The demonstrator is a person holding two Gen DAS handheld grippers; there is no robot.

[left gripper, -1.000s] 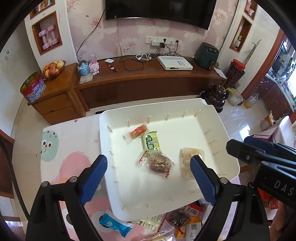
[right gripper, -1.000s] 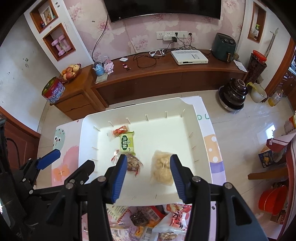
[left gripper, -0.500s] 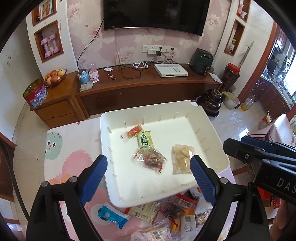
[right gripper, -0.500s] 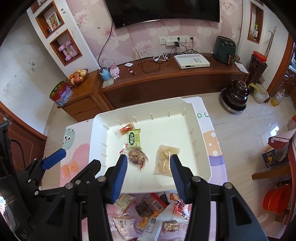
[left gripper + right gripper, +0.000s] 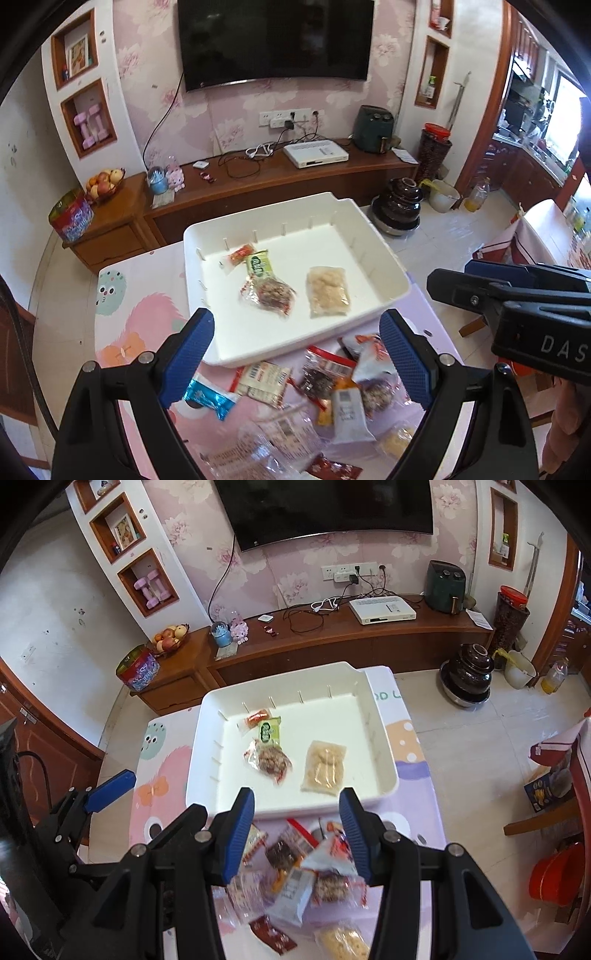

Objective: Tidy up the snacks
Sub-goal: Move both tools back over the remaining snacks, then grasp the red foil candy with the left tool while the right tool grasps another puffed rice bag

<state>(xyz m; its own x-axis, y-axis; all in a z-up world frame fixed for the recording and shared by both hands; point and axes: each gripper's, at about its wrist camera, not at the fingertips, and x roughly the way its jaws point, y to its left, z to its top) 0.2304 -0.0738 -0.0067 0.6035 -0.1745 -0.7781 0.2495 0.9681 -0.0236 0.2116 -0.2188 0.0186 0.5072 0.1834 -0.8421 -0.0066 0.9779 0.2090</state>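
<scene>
A white tray sits on the pink cartoon mat. In it lie a small red packet, a green packet, a clear bag of brown snacks and a pale yellow bag. A loose pile of snack packets lies on the mat in front of the tray. My left gripper is open and empty above the pile. My right gripper is open and empty above the pile; it also shows in the left wrist view.
A blue packet lies at the pile's left. A wooden TV cabinet with a fruit bowl stands behind the table. A dark pot sits on the floor at the right, and a chair stands beside the table.
Both grippers have drawn back and up from the tray. The pile of packets in front of the tray has come into view. Both stay open.
</scene>
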